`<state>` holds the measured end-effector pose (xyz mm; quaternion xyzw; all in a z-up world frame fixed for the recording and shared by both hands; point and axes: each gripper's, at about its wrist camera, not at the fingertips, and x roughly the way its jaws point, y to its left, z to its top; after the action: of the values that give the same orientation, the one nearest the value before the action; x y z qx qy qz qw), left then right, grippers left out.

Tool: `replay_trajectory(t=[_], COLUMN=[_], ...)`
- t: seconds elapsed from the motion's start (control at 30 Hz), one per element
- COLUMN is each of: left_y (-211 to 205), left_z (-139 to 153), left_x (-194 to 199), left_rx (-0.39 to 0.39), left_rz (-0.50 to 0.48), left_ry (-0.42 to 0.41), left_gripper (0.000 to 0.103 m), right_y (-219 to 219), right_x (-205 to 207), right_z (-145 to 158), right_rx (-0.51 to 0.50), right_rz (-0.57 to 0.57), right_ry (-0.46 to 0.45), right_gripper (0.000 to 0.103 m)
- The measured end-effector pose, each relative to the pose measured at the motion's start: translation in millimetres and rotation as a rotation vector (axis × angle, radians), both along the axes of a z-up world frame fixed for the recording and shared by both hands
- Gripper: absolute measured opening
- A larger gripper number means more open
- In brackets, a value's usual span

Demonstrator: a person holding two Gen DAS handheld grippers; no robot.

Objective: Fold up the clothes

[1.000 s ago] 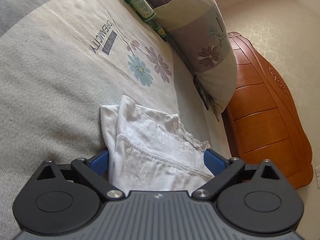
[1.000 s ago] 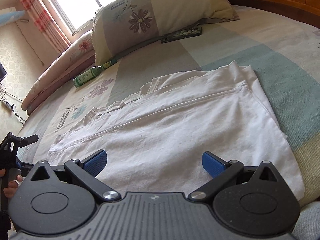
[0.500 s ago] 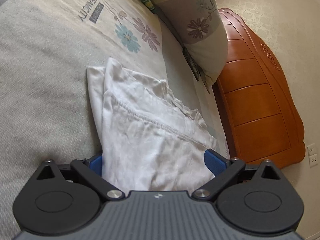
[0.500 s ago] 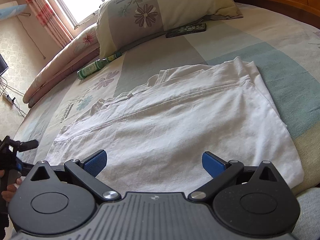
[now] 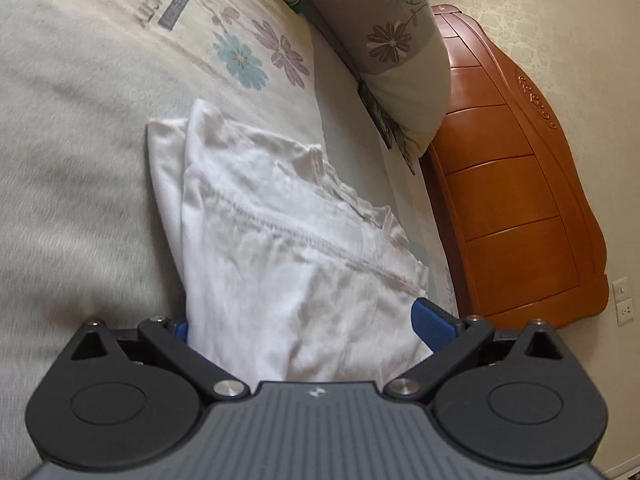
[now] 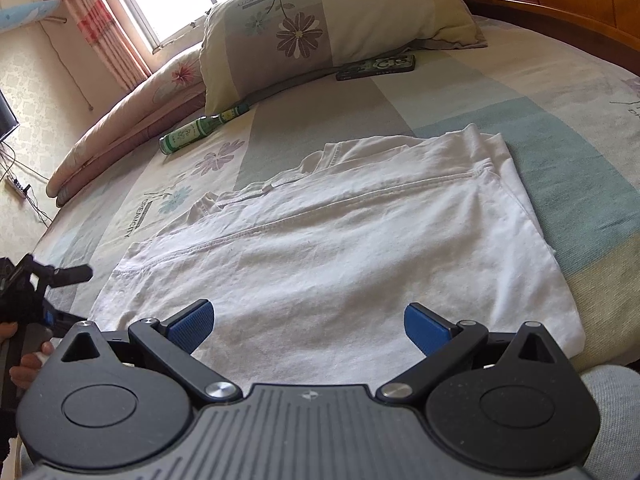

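A white garment [image 6: 340,248], folded lengthwise with a stitched seam along it, lies flat on the patterned bedsheet [image 6: 560,152]. My right gripper [image 6: 308,324] hovers open over its near long edge, with nothing between the blue pads. In the left wrist view the same garment [image 5: 280,248] stretches away from me, its near end bunched up between the wide-spread fingers of my left gripper [image 5: 304,324], which is open. The cloth hides most of its left pad. The left gripper [image 6: 36,292] also shows in the right wrist view, held in a hand at the garment's left end.
A floral pillow [image 6: 320,28] leans at the head of the bed, with a green bottle [image 6: 200,130] and a dark flat case [image 6: 376,67] beside it. The orange wooden headboard [image 5: 520,200] runs along the right. The bed's edge is close below my right gripper.
My left gripper has pushed forward onto the garment's end, so cloth now fills the gap between its fingers. The right gripper has shifted only slightly and stays open.
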<state>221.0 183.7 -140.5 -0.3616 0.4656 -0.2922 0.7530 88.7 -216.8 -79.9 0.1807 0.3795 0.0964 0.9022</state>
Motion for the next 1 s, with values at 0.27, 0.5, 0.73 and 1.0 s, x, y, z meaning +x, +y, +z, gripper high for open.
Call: replay_trajectory(t=[0.27,0.5,0.73,1.0], left_y=[-6,-12,2,-14], left_z=[1,5,-2,8], left_x=[-5,14,3,0], left_rx=[0.018,0.093,0.259,0.382], left_rz=[-0.087,-0.096,-0.055,-0.095], left_ry=[-0.02,-0.024,-0.048,-0.128], left_gripper=[0.101,0.085,0.013,0.013], right_y=[9,11,8,63], right_x=[-2,1,7,48], right_z=[4,-9,-5,4], right_rx=[-0.002,0.01,0.05,0.071], right_rz=[0.035,0.03,0.048,0.232], right_ry=[-0.002,0.045,0.01,-0.082], right_gripper=[0.103,0.103,0.103,0.103])
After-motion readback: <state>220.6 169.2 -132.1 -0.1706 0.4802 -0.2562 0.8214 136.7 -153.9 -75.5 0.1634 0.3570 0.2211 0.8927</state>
